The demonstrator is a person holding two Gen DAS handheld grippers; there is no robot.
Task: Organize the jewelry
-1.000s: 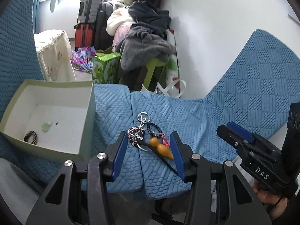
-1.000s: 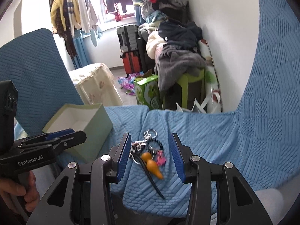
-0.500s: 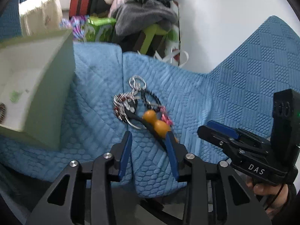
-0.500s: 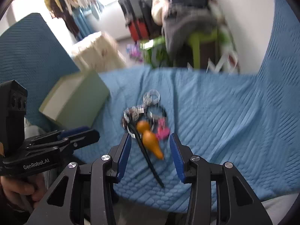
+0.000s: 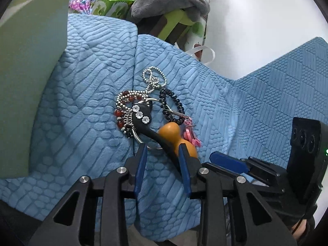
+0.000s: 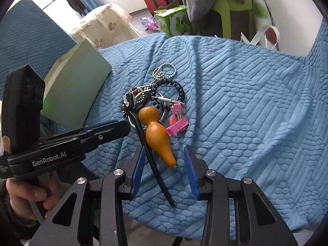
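Note:
A pile of jewelry lies on the blue quilted cover: an orange gourd charm, a black hair stick with white flowers, a silver bead chain, a black coil band, red beads and a pink clip. My left gripper is open, its tips at the near end of the pile around the stick. My right gripper is open, straddling the gourd's tip and the stick.
A pale green box stands at the left on the cover; its inside is hidden. Behind the sofa are a green stool with grey clothes, a green carton and a white wall.
Both grippers have moved forward and down to the jewelry pile. The left gripper's jaws have narrowed a little. The box has slid left out of the left wrist view's centre.

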